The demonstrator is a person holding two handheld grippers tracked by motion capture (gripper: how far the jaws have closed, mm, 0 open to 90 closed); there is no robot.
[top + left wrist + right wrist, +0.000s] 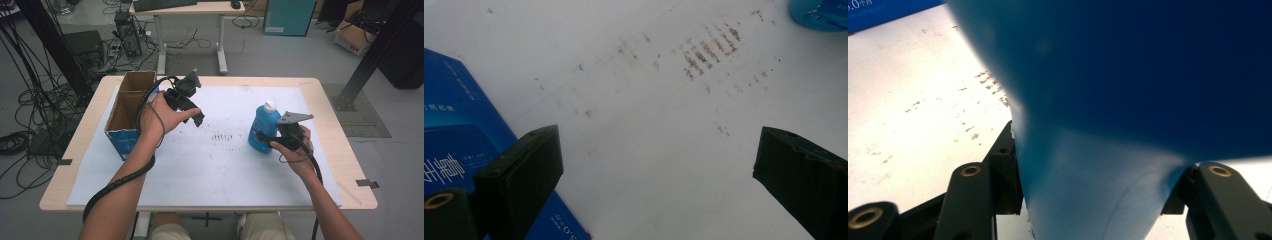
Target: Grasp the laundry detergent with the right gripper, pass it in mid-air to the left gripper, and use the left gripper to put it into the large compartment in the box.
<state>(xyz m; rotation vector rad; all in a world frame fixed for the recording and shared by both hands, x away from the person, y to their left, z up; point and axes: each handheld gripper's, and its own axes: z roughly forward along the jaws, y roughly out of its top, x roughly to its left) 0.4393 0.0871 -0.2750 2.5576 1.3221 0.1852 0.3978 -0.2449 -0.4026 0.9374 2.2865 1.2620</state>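
White mat [210, 165], cardboard box [131, 107] beside released left gripper [192, 107]; right gripper [280, 140] grasping blue bottle [263, 126].

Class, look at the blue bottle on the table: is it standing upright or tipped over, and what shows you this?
Upright. In the high view the blue bottle stands on the white mat with its white cap at the top, and the right gripper clamps its side.

grey floor [280, 55] (strewn with cables [30, 105]) beneath a second desk [187, 10].
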